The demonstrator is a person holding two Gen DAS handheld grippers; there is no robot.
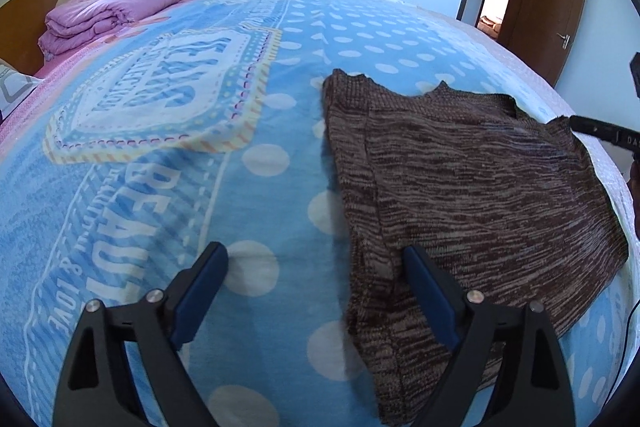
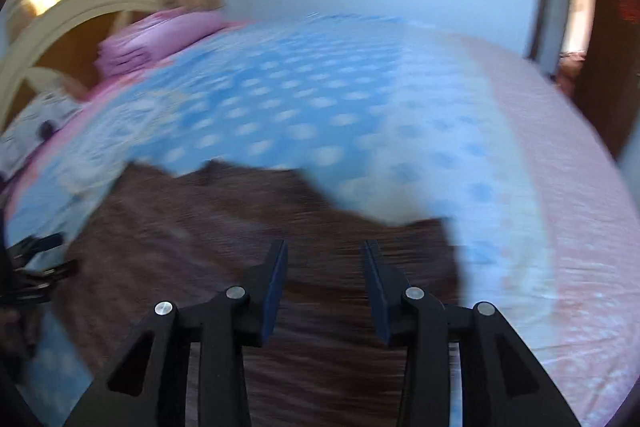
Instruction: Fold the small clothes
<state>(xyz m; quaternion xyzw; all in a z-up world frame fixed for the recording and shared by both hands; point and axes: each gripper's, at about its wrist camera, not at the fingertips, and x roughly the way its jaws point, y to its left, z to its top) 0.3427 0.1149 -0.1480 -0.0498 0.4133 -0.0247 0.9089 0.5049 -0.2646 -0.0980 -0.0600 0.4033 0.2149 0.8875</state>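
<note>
A big bed (image 1: 168,187) with a blue spotted blanket fills both views. On it lies a brown knitted top (image 1: 460,187), spread mostly flat near the bed's edge, with one side already turned over itself.

What could go wrong? The knit is soft and floppy. If only one layer is pinched, the fold could slide open. The right wrist view is blurry, so aiming there is hard to judge.

The left hand-held gripper (image 1: 316,259) is wide open and holds nothing. One finger is over the blanket, the other over the top's near edge. The right hand-held gripper (image 2: 325,247) is partly open, above the brown top. Nothing is pinched between its fingers.
</note>
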